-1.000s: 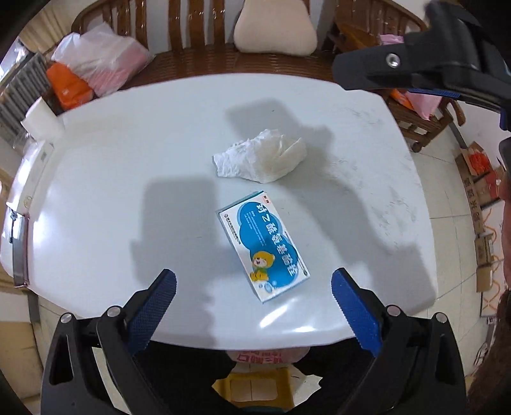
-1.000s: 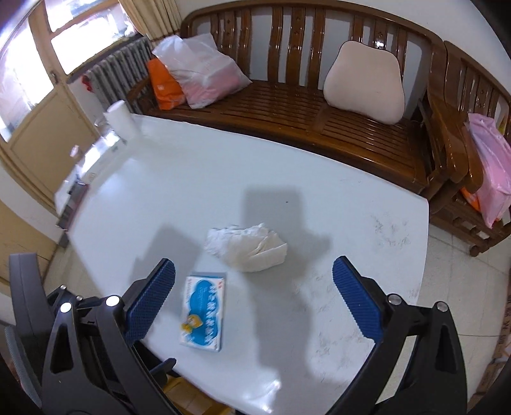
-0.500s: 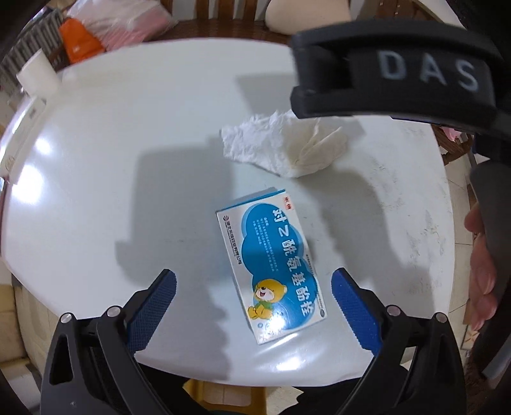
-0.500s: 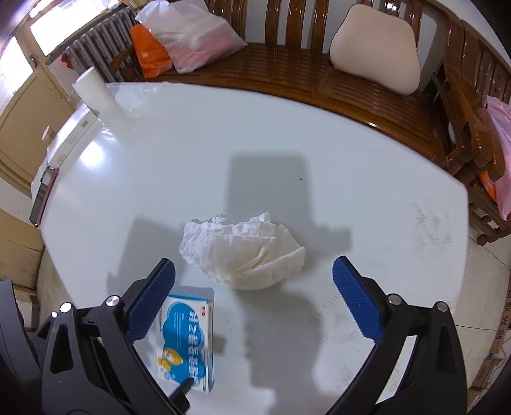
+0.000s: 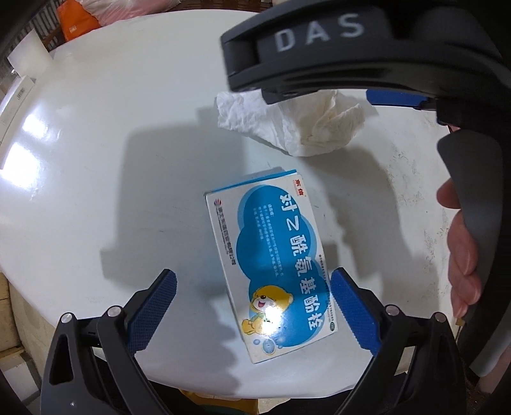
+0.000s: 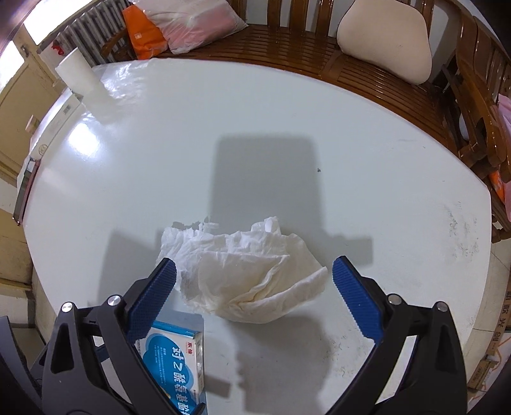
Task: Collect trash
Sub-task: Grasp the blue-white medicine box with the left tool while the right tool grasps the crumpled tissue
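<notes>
A blue and white medicine box [image 5: 271,258] with a cartoon bear lies flat on the white table [image 5: 95,143]. My left gripper [image 5: 252,281] is open, its blue pads on either side of the box's near half. A crumpled white tissue [image 6: 246,271] lies just beyond the box. My right gripper [image 6: 254,271] is open and straddles the tissue, low over the table. The tissue [image 5: 287,124] shows in the left wrist view too, partly hidden by the right gripper's black body [image 5: 335,48]. The box's corner [image 6: 179,360] appears at the lower left of the right wrist view.
A wooden bench [image 6: 287,48] with a beige cushion [image 6: 386,38] and plastic bags [image 6: 191,28] runs behind the table. A white paper roll [image 6: 80,76] stands at the table's far left corner. A hand [image 5: 460,252] holds the right gripper's handle. Cardboard lies on the floor [image 6: 491,357].
Both grippers have come down and forward. The box now sits between the left pads, and the tissue between the right pads. Neither object has moved.
</notes>
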A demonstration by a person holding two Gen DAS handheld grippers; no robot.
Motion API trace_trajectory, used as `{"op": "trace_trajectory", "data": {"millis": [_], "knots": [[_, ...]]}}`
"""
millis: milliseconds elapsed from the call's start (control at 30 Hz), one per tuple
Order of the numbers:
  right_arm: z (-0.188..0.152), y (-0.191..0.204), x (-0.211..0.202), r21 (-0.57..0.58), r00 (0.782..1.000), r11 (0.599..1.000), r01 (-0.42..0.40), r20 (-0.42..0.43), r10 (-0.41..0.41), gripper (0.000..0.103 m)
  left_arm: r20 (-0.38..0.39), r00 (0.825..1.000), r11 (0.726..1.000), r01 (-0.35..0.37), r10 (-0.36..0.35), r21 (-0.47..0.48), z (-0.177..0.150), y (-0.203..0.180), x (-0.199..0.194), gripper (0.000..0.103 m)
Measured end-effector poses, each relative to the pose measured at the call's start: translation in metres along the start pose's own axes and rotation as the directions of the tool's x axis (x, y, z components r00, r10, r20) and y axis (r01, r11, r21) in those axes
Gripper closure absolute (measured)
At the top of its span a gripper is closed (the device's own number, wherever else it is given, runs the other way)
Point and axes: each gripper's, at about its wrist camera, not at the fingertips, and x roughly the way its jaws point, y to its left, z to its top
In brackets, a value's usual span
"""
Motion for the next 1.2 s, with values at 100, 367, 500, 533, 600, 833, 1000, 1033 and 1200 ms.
{"op": "trace_trajectory", "data": {"millis": [100, 367, 500, 533, 600, 833, 1000, 1033, 1200], "knots": [[-0.002, 0.005, 0.007, -0.023, 1.000, 1.000, 0.021, -0.009, -0.021, 0.008, -0.017, 1.000, 1.000, 0.020, -0.020, 0.003, 0.000, 0.003, 0.003, 0.015], [-0.005, 0.005, 0.019, -0.017, 1.000, 1.000, 0.003, -0.024, -0.003, 0.031, 0.001, 1.000, 0.999, -0.030, 0.030, 0.041, 0.001, 0.002, 0.007, 0.027], [-0.006, 0.007, 0.018, -0.024, 1.000, 1.000, 0.016, -0.012, -0.016, 0.044, 0.011, 0.999, 0.998, -0.040, 0.039, 0.049, 0.000, 0.008, 0.004, 0.041], [-0.007, 0.008, 0.017, -0.026, 1.000, 1.000, 0.017, -0.011, -0.018, 0.050, 0.009, 0.999, 0.998, -0.033, 0.032, 0.050, 0.000, 0.011, 0.004, 0.041], [-0.007, 0.009, 0.016, -0.027, 1.000, 1.000, 0.010, -0.009, -0.010, 0.062, 0.010, 0.999, 0.998, -0.034, 0.033, 0.050, -0.001, 0.014, 0.005, 0.041], [-0.012, 0.008, 0.004, -0.005, 1.000, 1.000, -0.017, 0.012, 0.017, 0.081, 0.030, 0.999, 0.998, -0.040, 0.038, 0.055, -0.008, 0.022, 0.006, 0.042], [-0.025, 0.014, -0.025, -0.019, 0.998, 1.000, -0.017, 0.064, 0.018, 0.081, 0.066, 0.998, 0.998, -0.025, 0.022, 0.053, -0.019, 0.018, 0.001, 0.042], [-0.029, 0.016, -0.032, -0.025, 0.997, 1.000, -0.017, 0.077, 0.019, 0.081, 0.078, 0.997, 0.998, -0.025, 0.020, 0.055, -0.021, 0.020, 0.000, 0.042], [-0.064, 0.030, -0.073, -0.065, 0.988, 0.998, -0.011, 0.151, 0.021, 0.081, 0.145, 0.989, 0.998, -0.018, 0.008, 0.065, -0.040, 0.024, -0.023, 0.042]]}}
